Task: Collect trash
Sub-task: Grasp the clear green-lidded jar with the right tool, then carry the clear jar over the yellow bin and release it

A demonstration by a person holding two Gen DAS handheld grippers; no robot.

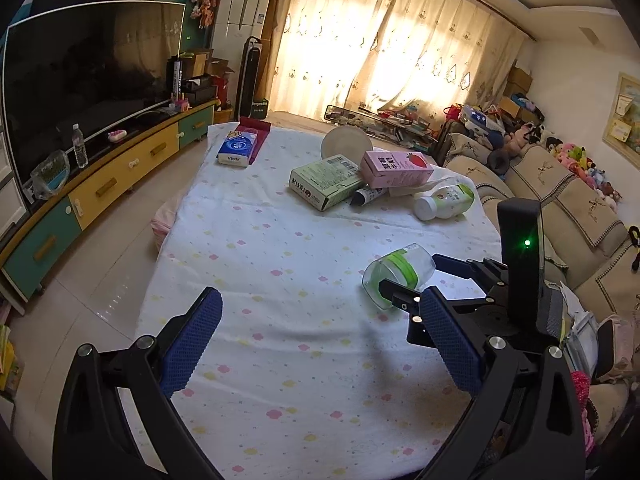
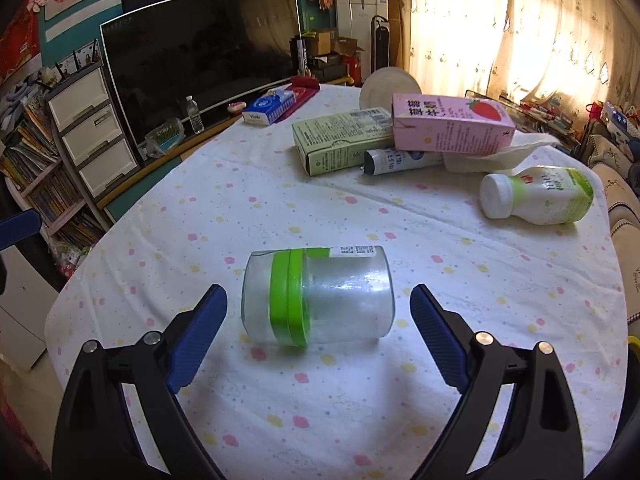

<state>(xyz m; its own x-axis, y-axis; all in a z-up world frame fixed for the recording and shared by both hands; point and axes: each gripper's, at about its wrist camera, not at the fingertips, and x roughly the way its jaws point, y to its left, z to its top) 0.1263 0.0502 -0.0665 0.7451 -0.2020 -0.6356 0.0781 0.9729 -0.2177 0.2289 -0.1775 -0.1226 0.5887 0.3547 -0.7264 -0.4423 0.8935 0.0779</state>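
A clear jar with a green band [image 2: 318, 296] lies on its side on the flowered tablecloth [image 2: 360, 400]. My right gripper [image 2: 318, 300] is open, its blue fingers either side of the jar, not touching. The jar also shows in the left wrist view [image 1: 396, 272], with the right gripper's fingers beside it. My left gripper [image 1: 320, 304] is open and empty over bare cloth. Farther back lie a green box [image 2: 340, 140], a pink strawberry milk carton [image 2: 452, 124], a tube [image 2: 400, 162], a crumpled tissue [image 2: 496, 156] and a white bottle [image 2: 536, 196].
A blue tissue pack [image 2: 270, 108] and a white plate [image 2: 386, 86] sit at the table's far end. A TV [image 1: 88, 72] on a yellow and green cabinet [image 1: 100, 192] runs along the left. A sofa [image 1: 560, 192] stands to the right.
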